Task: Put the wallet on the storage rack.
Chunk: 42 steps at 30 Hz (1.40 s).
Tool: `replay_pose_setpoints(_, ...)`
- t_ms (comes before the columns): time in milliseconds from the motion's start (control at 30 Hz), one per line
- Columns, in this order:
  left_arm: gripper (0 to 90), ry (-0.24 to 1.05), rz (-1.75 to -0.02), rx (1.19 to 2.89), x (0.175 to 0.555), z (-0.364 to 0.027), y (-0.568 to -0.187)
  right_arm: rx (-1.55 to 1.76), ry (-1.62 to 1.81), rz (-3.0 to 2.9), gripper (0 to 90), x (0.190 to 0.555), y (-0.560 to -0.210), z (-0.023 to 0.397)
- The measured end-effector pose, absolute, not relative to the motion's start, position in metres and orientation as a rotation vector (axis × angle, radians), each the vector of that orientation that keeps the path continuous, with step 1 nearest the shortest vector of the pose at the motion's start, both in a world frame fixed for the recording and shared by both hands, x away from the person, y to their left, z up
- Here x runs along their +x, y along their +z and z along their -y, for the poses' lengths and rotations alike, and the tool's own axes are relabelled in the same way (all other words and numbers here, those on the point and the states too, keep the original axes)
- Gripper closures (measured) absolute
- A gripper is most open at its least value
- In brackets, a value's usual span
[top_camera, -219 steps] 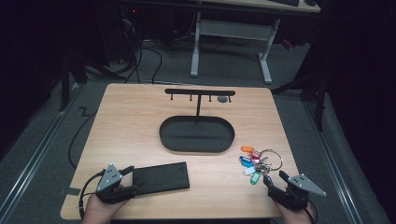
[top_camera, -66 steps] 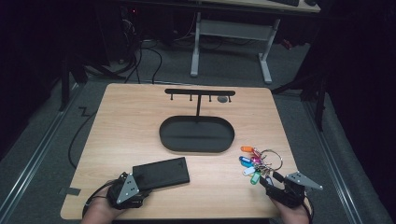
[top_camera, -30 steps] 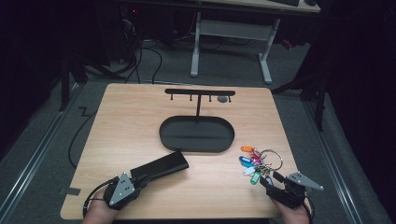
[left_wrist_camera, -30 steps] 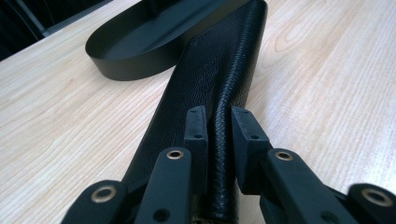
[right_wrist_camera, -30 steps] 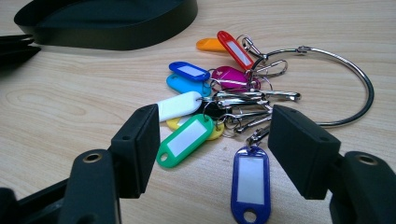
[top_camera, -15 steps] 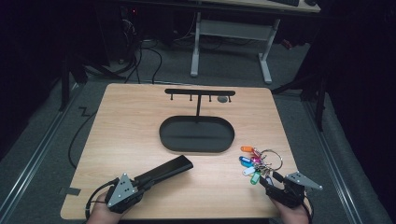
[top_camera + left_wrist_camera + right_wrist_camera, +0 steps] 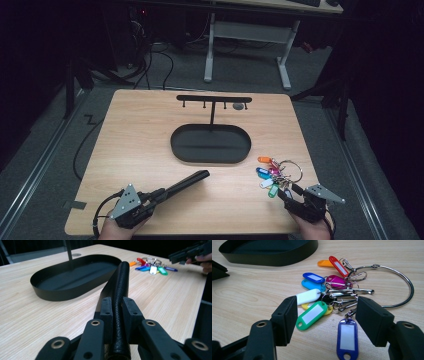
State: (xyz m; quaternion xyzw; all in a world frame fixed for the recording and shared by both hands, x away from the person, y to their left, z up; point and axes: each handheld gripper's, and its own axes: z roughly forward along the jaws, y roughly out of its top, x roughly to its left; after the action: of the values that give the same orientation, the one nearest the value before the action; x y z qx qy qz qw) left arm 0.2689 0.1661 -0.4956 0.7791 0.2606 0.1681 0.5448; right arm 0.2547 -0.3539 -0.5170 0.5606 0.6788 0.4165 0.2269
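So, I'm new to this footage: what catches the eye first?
The bright bunch of keys on the table's right side, just ahead of the open right gripper. Then the black wallet, tilted up on edge in the left gripper, near the black oval tray.

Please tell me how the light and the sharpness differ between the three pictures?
High view: lit table, dark surroundings, slightly soft. Left gripper view: the black wallet sharp between the pads, the key bunch farther off softer. Right gripper view: key tags crisp, glare on the metal ring.
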Motion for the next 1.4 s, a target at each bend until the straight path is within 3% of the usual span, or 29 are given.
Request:
replay_pose_setpoints(233,80.2,0.335,-0.653,1.785,0.267,-0.164,-0.491,1.551,1.146,-1.871,34.7,0.255,-0.517,0.354)
replay_pose_setpoints(1400,74.3,0.391,-0.767,1.683,0.283,-0.182,-0.501,1.558,1.146,-1.884,34.7,0.257,-0.52,0.351)
